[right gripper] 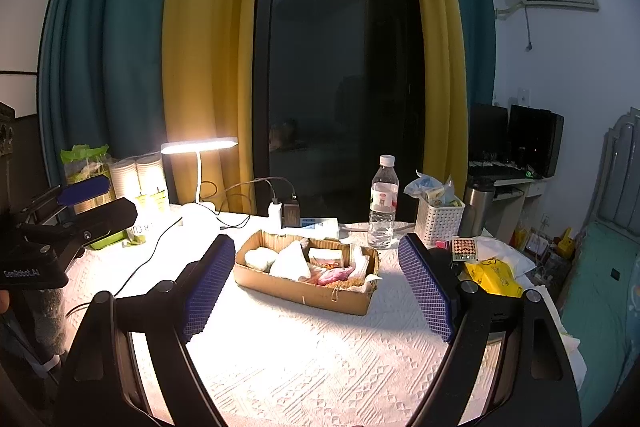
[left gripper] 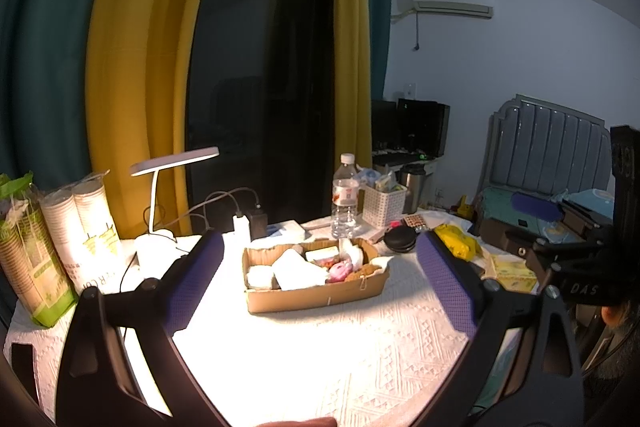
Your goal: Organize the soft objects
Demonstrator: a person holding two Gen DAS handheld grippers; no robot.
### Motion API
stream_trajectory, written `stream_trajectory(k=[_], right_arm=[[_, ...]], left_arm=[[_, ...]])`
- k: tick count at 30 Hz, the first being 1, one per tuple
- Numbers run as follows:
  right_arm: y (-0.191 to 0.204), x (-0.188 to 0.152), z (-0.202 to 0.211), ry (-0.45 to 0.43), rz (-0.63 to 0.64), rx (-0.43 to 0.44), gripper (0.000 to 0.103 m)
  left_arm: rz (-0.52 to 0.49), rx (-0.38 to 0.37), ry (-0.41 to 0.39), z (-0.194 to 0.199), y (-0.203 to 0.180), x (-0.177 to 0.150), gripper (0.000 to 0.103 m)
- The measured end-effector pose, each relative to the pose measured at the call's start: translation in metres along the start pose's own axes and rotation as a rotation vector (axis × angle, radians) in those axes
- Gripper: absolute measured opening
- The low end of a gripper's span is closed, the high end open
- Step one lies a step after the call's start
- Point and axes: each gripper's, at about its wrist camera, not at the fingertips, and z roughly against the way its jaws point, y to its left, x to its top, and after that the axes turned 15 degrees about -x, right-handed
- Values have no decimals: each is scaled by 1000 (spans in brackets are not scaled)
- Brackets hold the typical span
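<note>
Soft items lie packed in a cardboard box on the table, ahead of the left claw, which is spread wide and holds nothing. Right wrist view: the box sits between the spread fingers of the right claw, also unloaded; a bottle stands behind.

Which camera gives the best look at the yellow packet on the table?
The right wrist view: the yellow packet lies in open sight beside the right gripper. In the left wrist view the left gripper finger hides part of the packet.
</note>
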Motion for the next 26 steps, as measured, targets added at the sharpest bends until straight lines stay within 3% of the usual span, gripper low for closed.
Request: stream_trajectory(k=[19, 26], right_arm=[[3, -3, -5, 11, 6, 8, 86], [0, -5, -18, 35, 6, 14, 86]], left_arm=[[14, 10, 6, -5, 2, -5, 98], [32, -8, 49, -23, 4, -7, 98]])
